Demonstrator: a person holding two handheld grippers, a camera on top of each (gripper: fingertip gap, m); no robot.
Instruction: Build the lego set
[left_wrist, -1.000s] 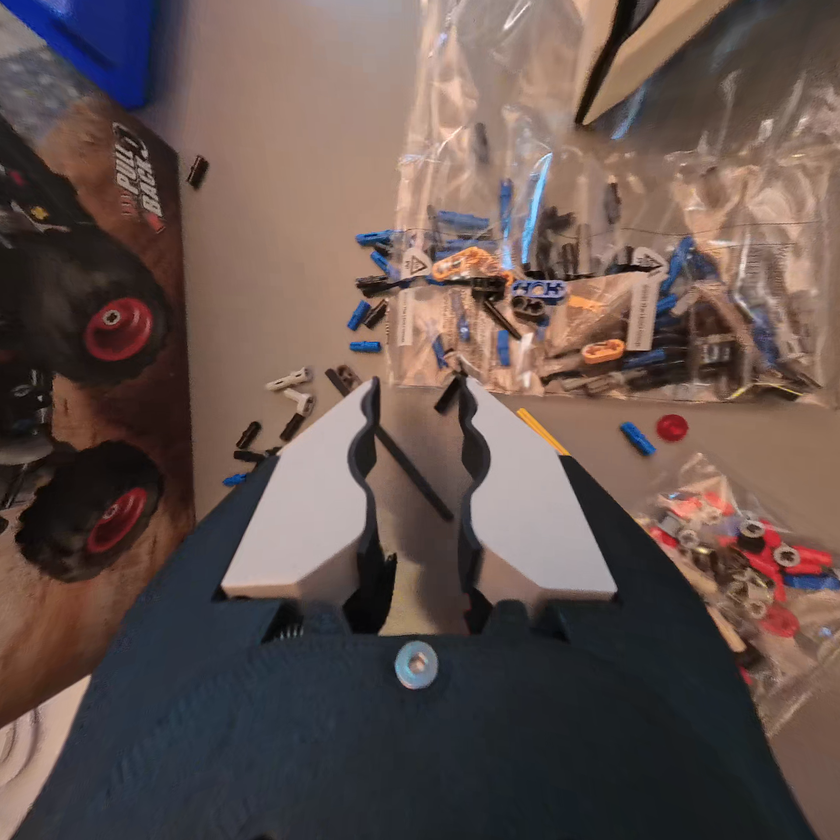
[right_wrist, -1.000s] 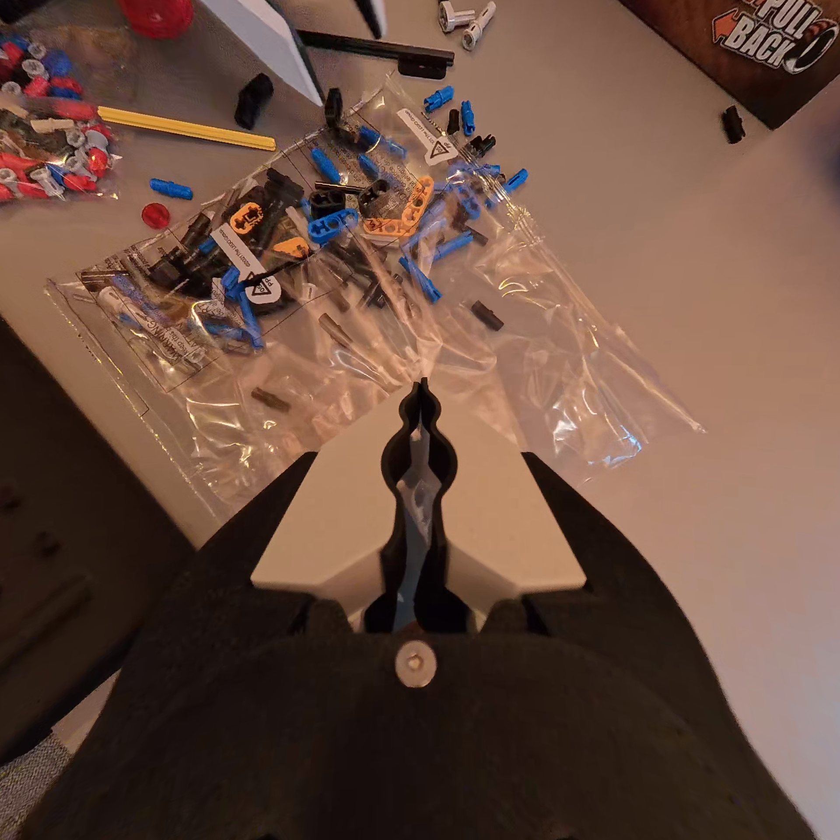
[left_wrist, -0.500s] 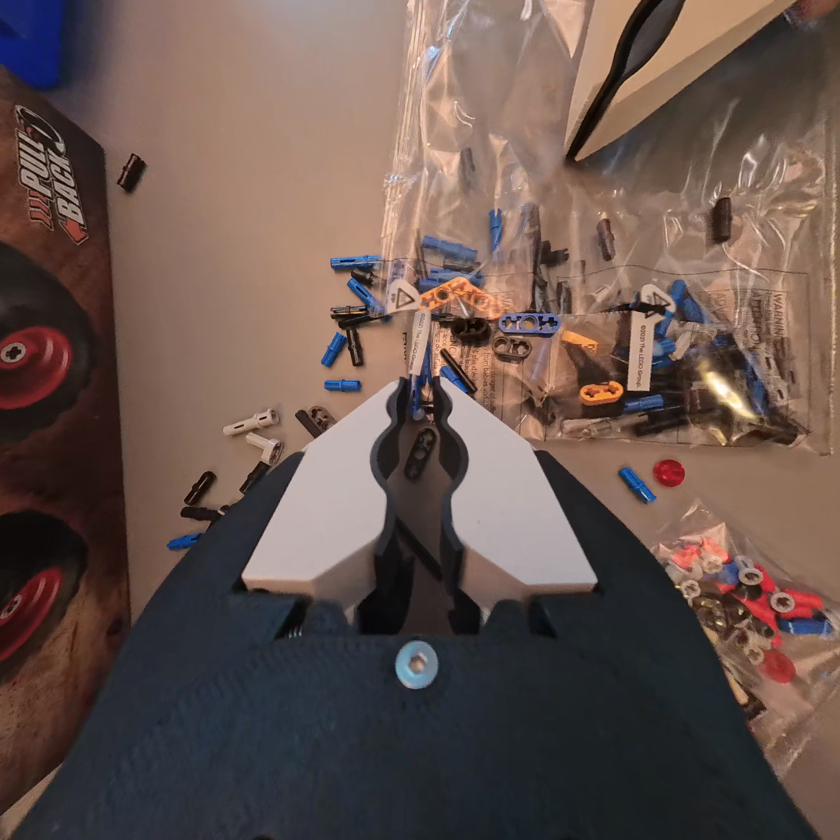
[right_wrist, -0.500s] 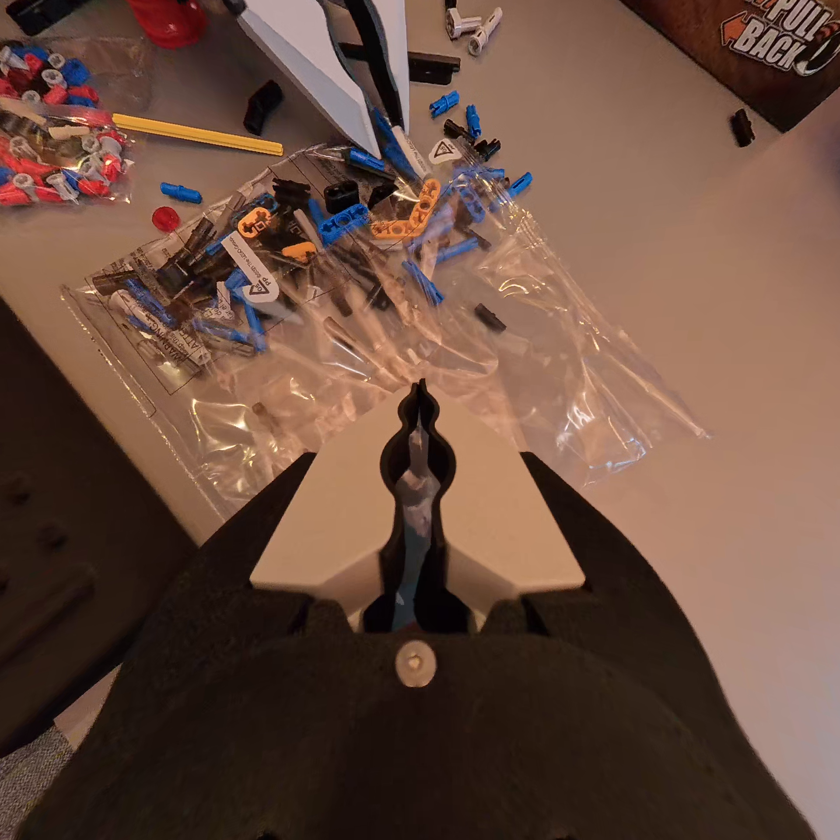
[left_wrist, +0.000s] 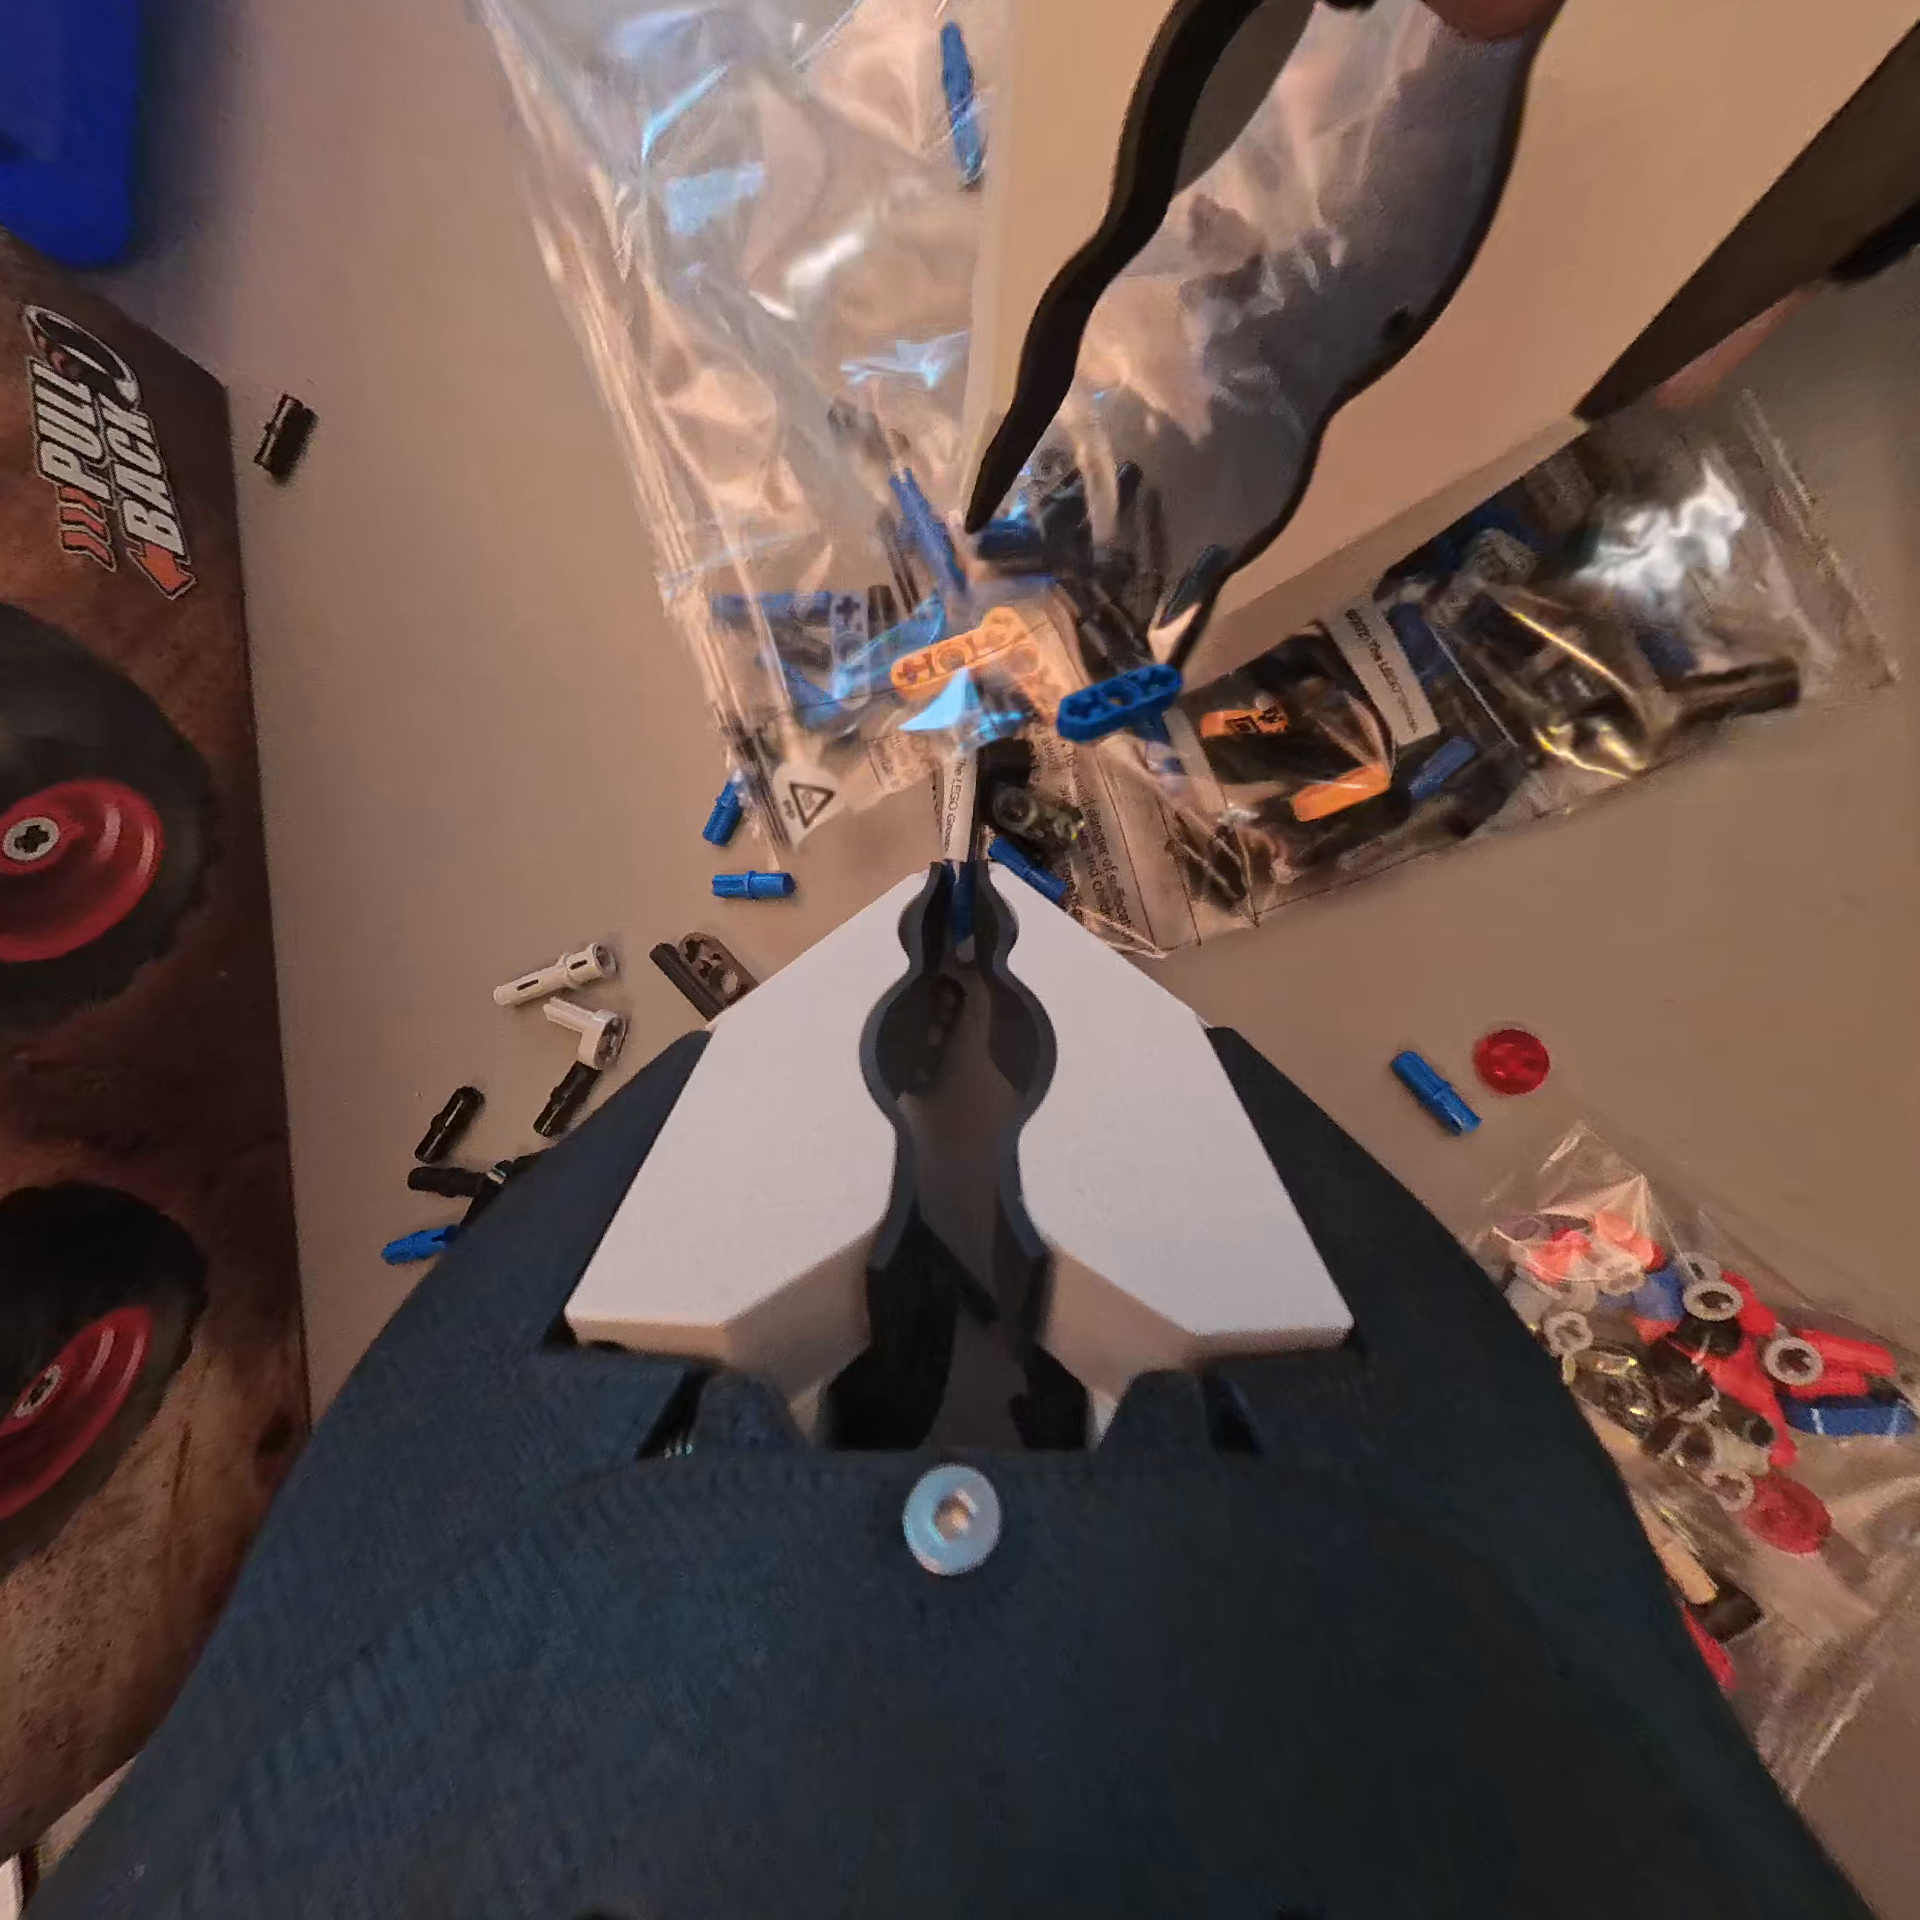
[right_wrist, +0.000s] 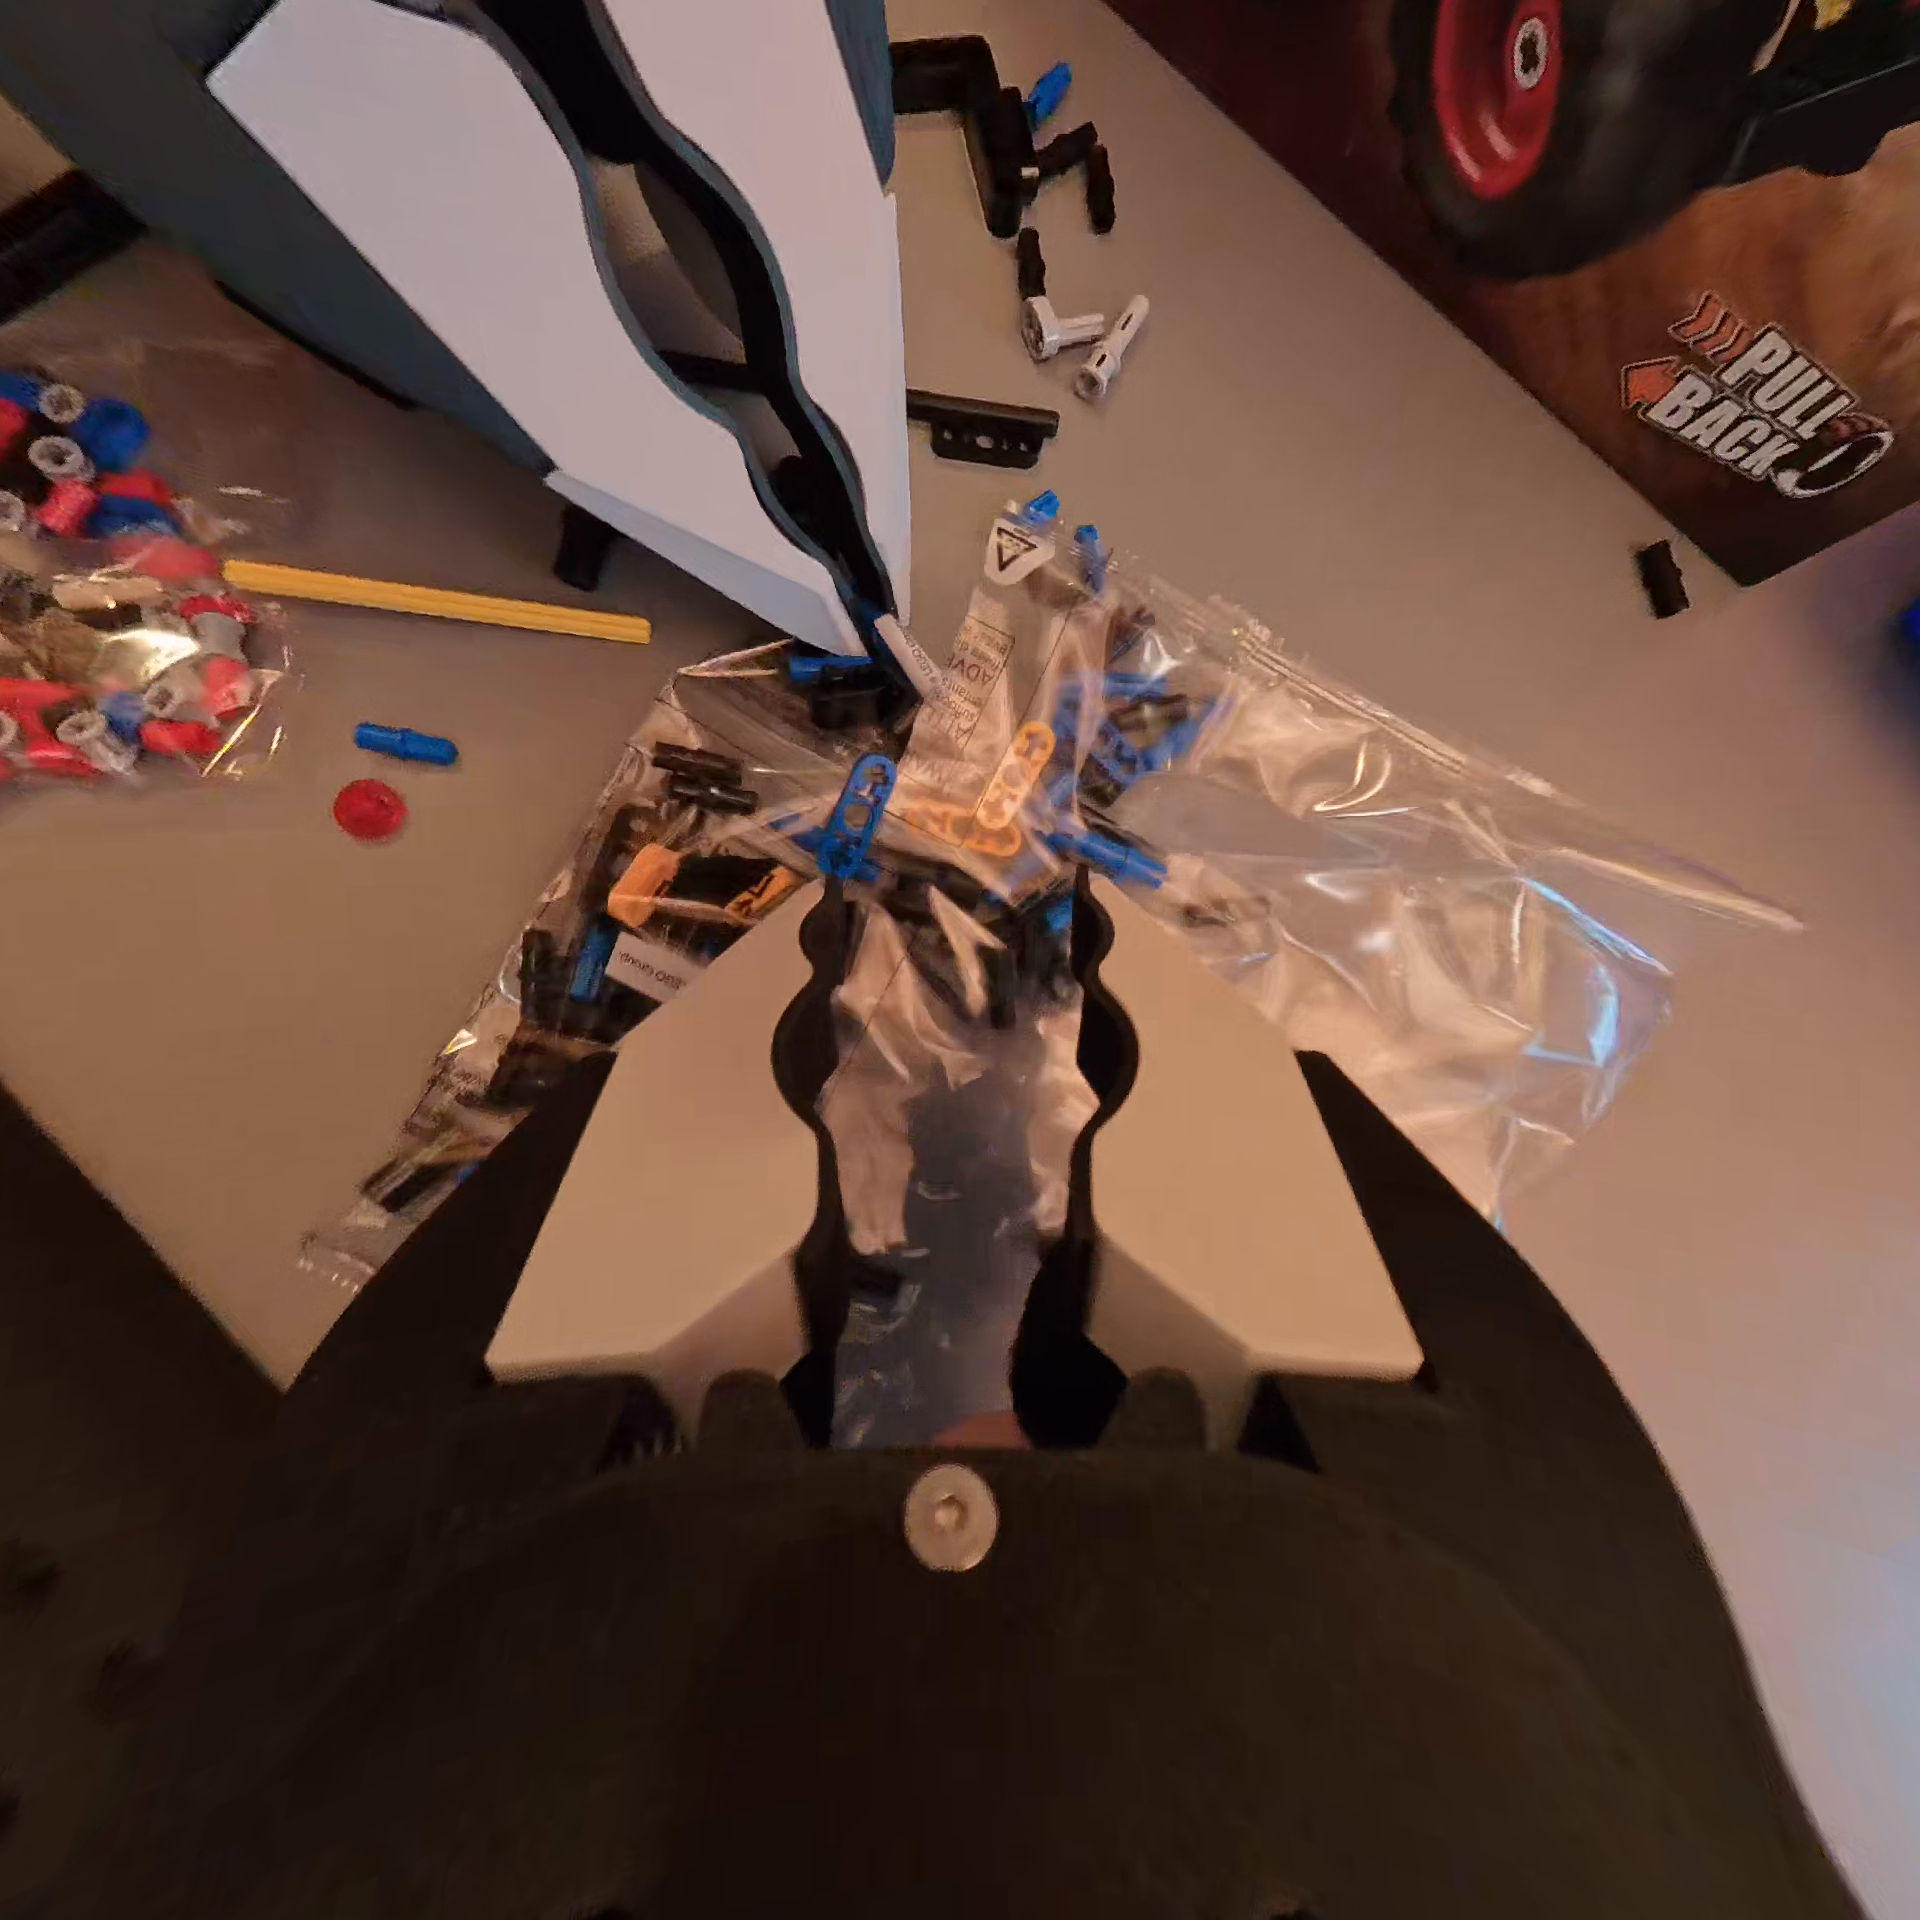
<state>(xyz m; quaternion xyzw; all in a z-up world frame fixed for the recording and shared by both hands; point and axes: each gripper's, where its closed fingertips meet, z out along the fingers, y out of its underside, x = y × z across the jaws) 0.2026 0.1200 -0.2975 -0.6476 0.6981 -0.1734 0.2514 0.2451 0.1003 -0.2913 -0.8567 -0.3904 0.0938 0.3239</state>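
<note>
Grey tabletop (left_wrist: 436, 582) carries all parts. Left gripper (left_wrist: 958, 883) is clenched on the near edge of the clear bag (left_wrist: 790, 343); a blue pin and a white label strip of the bag sit pinched at its tips. Right gripper (right_wrist: 951, 894) is released, jaws spread wide, with crumpled bag film (right_wrist: 1403, 883) lying between them. In the right wrist view, the left gripper (right_wrist: 883, 634) meets the bag's far edge.

Bag contents bunch between the two grippers: an orange beam (left_wrist: 977, 649), a blue link (left_wrist: 1120, 701), blue and black pins.

Loose on the table:
- white pins (left_wrist: 566, 997) and black pins (left_wrist: 447, 1122), left of the left gripper;
- blue pin (left_wrist: 1434, 1091) and red stud (left_wrist: 1512, 1062), to its right;
- yellow axle (right_wrist: 436, 603).

A second bag (left_wrist: 1683, 1382) of red and grey parts lies at right. The box (left_wrist: 114, 831) lies at far left.
</note>
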